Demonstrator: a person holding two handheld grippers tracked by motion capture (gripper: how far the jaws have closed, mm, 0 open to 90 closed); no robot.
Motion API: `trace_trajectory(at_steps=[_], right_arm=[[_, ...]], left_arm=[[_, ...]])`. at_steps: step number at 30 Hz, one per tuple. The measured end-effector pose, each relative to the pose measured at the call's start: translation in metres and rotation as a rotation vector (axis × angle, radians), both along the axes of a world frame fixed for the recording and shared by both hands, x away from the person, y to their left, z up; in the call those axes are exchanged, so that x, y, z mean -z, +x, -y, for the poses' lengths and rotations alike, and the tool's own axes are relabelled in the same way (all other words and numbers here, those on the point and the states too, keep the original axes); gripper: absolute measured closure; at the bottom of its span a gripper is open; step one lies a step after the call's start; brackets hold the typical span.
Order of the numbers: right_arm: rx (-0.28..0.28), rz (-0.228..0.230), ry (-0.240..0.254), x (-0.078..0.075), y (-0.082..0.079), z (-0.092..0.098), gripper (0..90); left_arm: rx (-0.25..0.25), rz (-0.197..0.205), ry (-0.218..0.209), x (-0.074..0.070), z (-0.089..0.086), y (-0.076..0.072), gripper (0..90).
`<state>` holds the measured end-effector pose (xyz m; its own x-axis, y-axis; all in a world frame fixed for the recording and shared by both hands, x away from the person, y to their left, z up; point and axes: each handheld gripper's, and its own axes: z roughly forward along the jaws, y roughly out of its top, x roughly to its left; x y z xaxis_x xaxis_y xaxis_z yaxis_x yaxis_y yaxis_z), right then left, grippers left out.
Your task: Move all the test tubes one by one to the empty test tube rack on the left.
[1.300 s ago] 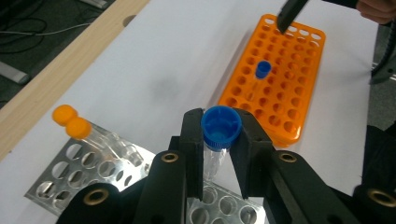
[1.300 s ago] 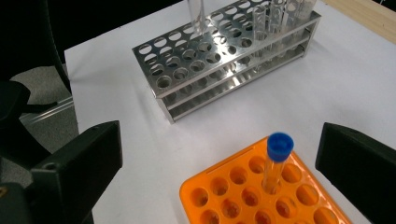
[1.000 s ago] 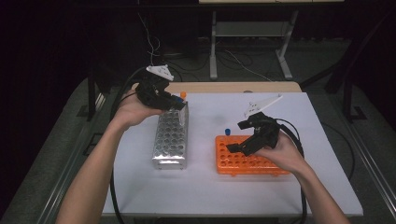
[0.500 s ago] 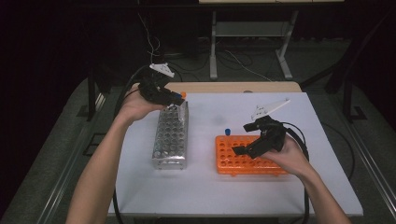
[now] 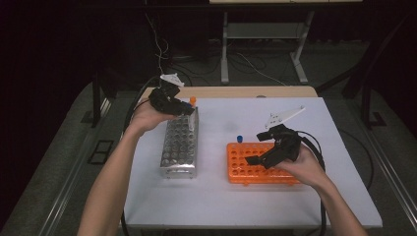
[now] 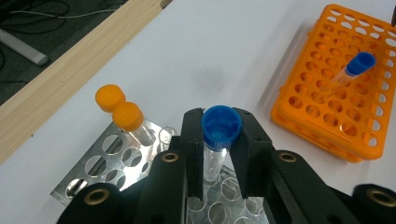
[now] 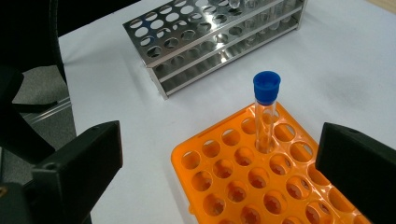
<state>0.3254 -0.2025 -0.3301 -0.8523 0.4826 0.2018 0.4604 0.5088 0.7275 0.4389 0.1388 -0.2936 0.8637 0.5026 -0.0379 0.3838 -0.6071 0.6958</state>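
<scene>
Left hand-held gripper [image 6: 221,154] clamped tight on a blue-capped tube [image 6: 218,140], pads just under the cap, tube upright over the far end of the steel rack [image 5: 179,145], bottom end just above the holes, not seated that I could tell. Two orange-capped tubes [image 6: 126,116] stood in the rack's far corner, just beside it. Tube looked light, clear, stiff plastic, smooth and likely slippery; the grip below the cap's rim seemed the best spot, since the rim would stop a slide. Squeezing harder risked cracking or tilting it. White worktop [image 5: 221,196] carried both racks. Further right, orange rack [image 5: 255,167] held a second blue-capped tube [image 7: 266,109] at its far edge. Right hand-held gripper [image 7: 219,168] hovered over that rack, jaws wide apart, holding nothing, the tube between them but untouched
</scene>
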Motion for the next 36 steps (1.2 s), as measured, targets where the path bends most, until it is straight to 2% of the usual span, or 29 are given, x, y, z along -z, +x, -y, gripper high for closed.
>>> trace_trajectory(at_steps=[14,21,31,36], right_arm=[[-0.008,-0.013,-0.001,0.007,0.000,0.001,0.2],[-0.004,-0.014,-0.002,0.012,-0.003,0.002,0.2],[0.013,-0.015,0.003,0.018,-0.007,0.012,0.2],[0.025,-0.022,0.011,0.021,-0.010,0.018,0.2]], left_arm=[[-0.008,-0.008,0.007,0.021,-0.001,-0.001,74.2],[-0.031,-0.025,-0.015,0.035,-0.006,-0.001,74.2],[-0.030,-0.060,-0.010,0.050,-0.004,-0.003,73.1],[-0.029,-0.112,-0.014,0.052,-0.003,-0.005,58.1]])
